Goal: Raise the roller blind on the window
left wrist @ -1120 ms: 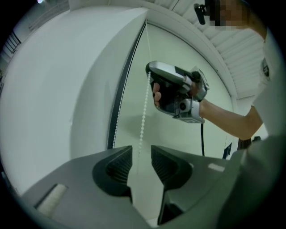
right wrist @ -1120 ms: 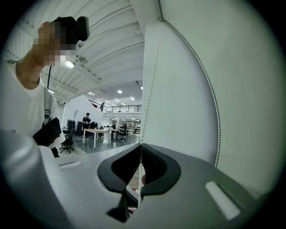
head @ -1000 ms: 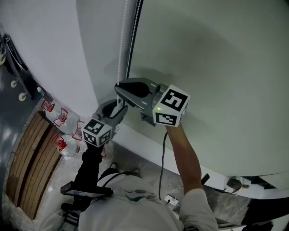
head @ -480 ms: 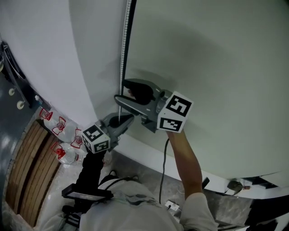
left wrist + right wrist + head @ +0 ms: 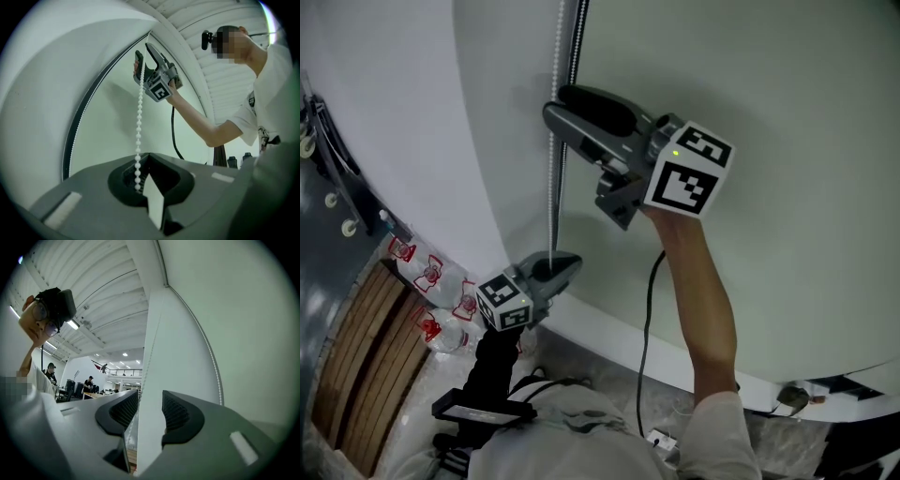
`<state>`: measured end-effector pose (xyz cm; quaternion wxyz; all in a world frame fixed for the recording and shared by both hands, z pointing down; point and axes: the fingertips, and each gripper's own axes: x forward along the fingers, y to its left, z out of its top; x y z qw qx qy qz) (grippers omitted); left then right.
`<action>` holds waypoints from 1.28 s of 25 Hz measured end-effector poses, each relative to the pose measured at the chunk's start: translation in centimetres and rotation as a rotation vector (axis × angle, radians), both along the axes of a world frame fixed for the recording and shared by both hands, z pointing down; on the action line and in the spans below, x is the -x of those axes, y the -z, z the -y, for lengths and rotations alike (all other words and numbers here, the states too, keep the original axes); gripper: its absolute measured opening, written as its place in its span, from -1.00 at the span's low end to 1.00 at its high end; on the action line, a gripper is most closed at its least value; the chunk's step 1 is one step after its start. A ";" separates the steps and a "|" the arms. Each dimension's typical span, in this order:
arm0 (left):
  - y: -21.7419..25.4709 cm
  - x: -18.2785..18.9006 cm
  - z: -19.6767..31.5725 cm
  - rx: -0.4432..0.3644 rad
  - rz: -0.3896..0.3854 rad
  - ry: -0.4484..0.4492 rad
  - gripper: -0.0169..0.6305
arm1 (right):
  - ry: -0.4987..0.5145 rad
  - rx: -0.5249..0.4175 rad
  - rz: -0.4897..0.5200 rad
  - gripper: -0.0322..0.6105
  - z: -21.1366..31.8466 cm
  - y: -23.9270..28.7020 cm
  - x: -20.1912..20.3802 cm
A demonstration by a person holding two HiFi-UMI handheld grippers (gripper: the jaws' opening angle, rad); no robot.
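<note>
The pale roller blind (image 5: pixel 750 122) covers the window, and its white bead chain (image 5: pixel 553 187) hangs down beside a black side guide (image 5: pixel 575 47). Low down, my left gripper (image 5: pixel 558 267) is shut on the chain, which runs taut into its jaws (image 5: pixel 138 117). My right gripper (image 5: pixel 561 101) is higher up on the same chain. Its jaws stand apart and are closing. The chain (image 5: pixel 143 380) passes between the pads (image 5: pixel 125 409) without being pressed. The left gripper view shows the right gripper (image 5: pixel 143 50) overhead beside the chain.
A white sill (image 5: pixel 628 328) runs under the blind. Water bottles with red labels (image 5: pixel 422 248) and wooden slats (image 5: pixel 366 328) lie on the floor at lower left. A black cable (image 5: pixel 647 309) hangs from the right gripper. A black bracket (image 5: pixel 478 408) sits by my body.
My right gripper has let go of the chain and risen along it. The left gripper has moved down with the chain held in it.
</note>
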<state>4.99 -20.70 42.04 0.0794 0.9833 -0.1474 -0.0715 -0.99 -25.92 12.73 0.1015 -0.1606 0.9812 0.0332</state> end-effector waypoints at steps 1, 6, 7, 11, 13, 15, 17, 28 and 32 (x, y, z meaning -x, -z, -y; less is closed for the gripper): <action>-0.1 0.0 -0.1 0.000 0.002 0.000 -0.95 | 0.006 -0.005 -0.001 -0.47 0.1 0.5 0.2; -0.2 0.3 0.1 -0.001 0.006 0.005 -0.95 | 0.031 -0.018 0.038 -0.58 0.3 2.9 0.9; -0.1 0.3 0.1 -0.001 0.006 0.006 -0.95 | 0.027 -0.020 0.046 -0.63 0.4 3.3 0.8; -0.1 0.4 0.2 0.000 0.007 0.010 -0.95 | 0.043 -0.012 0.074 -0.86 0.1 4.0 0.6; -0.3 0.4 0.1 0.001 0.011 0.008 -0.95 | 0.068 0.002 0.075 -0.86 -0.2 3.9 0.7; -0.4 0.4 0.1 0.003 0.014 0.005 -0.95 | 0.090 0.023 0.074 -0.87 -0.5 3.9 0.9; -0.4 0.4 0.0 0.004 0.016 0.002 -0.95 | 0.107 0.043 0.072 -0.87 -0.7 4.1 0.9; -2.6 0.4 -0.5 -0.003 0.038 -0.009 -0.95 | 0.130 0.014 -0.052 -0.88 -2.3 0.1 1.4; -1.6 0.9 -0.3 -0.007 0.029 -0.005 -0.95 | 0.137 0.010 -0.065 -0.89 -2.9 0.8 2.0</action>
